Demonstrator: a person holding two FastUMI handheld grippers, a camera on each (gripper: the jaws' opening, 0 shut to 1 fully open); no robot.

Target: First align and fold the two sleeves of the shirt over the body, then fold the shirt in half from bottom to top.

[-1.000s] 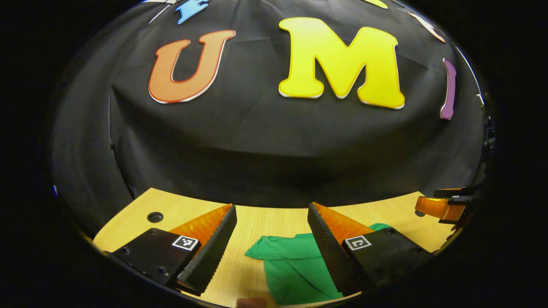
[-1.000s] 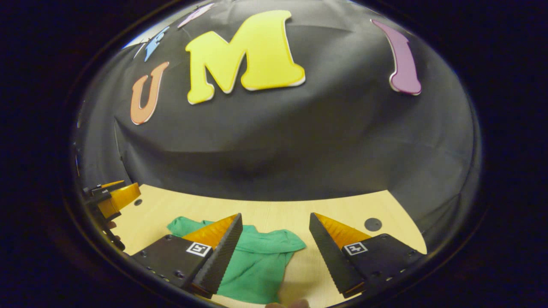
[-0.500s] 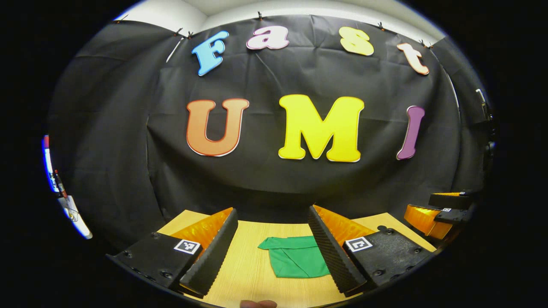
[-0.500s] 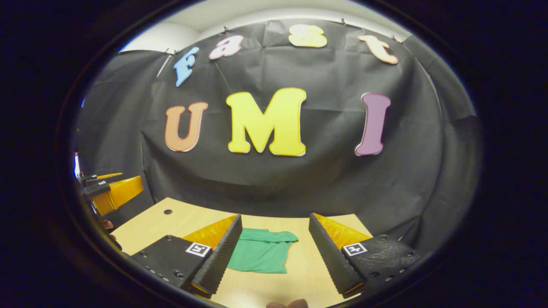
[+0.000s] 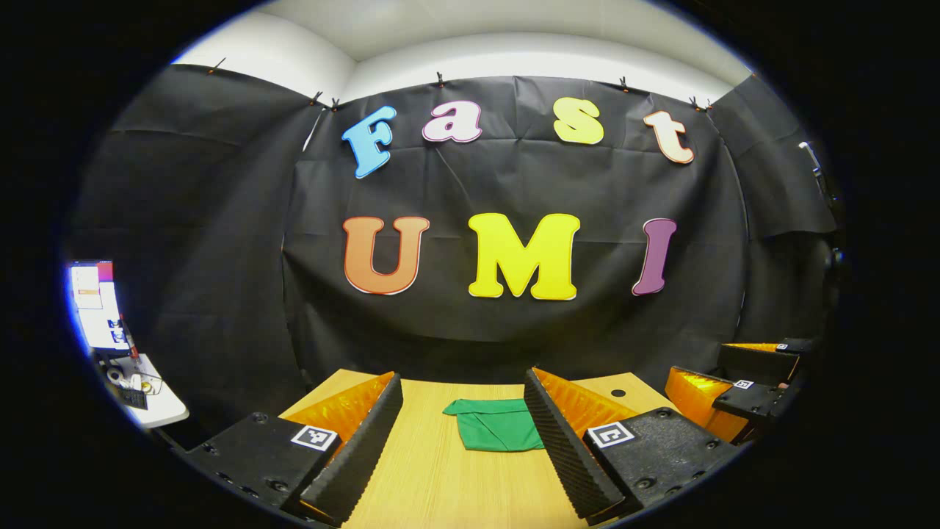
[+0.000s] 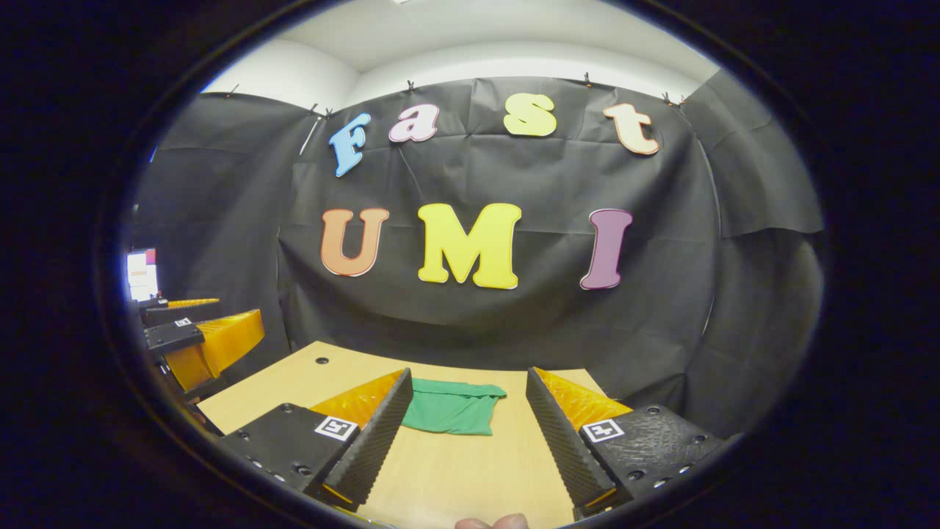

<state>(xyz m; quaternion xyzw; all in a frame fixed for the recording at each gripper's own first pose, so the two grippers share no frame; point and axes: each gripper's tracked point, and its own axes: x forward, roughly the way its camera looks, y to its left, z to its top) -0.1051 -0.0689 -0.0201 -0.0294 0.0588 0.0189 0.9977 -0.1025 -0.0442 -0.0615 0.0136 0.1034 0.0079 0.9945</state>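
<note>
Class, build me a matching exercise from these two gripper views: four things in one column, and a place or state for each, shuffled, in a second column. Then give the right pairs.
Things:
1. green shirt
2. left gripper
3. wooden table
4. monitor

Places or states:
A. lit, at the far left edge beyond the booth cloth
B. open, holding nothing
C. folded into a compact bundle, lying flat
D. bears the bundle, with a round hole near its far corner

Pairs: 1-C, 2-B, 3-D, 4-A

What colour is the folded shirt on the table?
Plain green shirt, with no pattern visible; the right gripper view shows it best.
</note>
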